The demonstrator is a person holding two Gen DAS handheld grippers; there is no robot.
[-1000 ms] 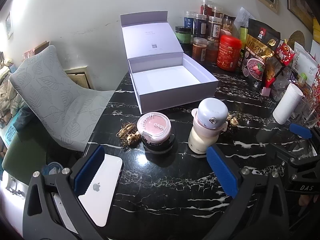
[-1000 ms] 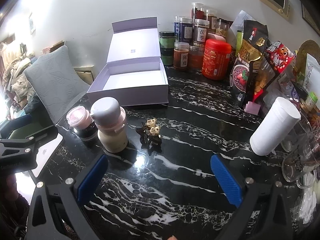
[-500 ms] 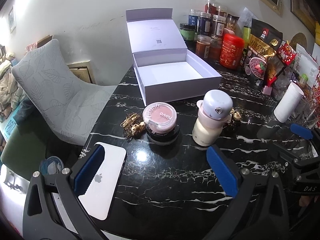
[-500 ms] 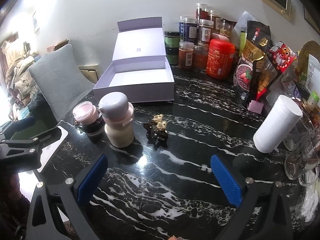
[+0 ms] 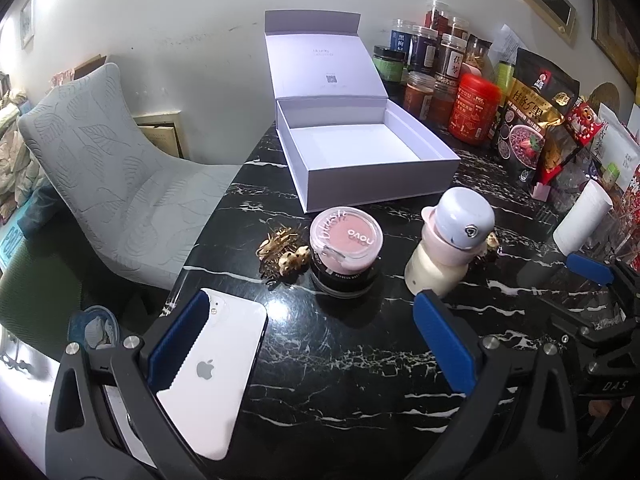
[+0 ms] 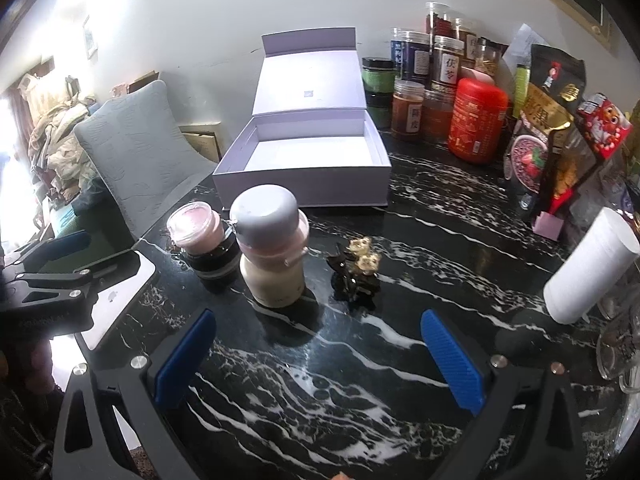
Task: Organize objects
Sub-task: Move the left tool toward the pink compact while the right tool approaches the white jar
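Nothing is packed yet: the white box (image 5: 362,160) sits lid-up and empty on the black marble table (image 5: 340,380). Just in front of it stand the blush jar (image 5: 346,240), the small bottle (image 5: 452,248) and two hair clips (image 5: 282,252) (image 6: 358,266); the phone (image 5: 216,372) lies further forward. The left gripper (image 5: 308,340) and right gripper (image 6: 318,354) both hover empty with jaws spread wide. This looks like the approach step; next, one gripper probably needs to straddle an item and close.

Open lilac box (image 5: 360,152) (lid upright) behind pink blush jar (image 5: 346,246) and cream bottle (image 5: 448,252).
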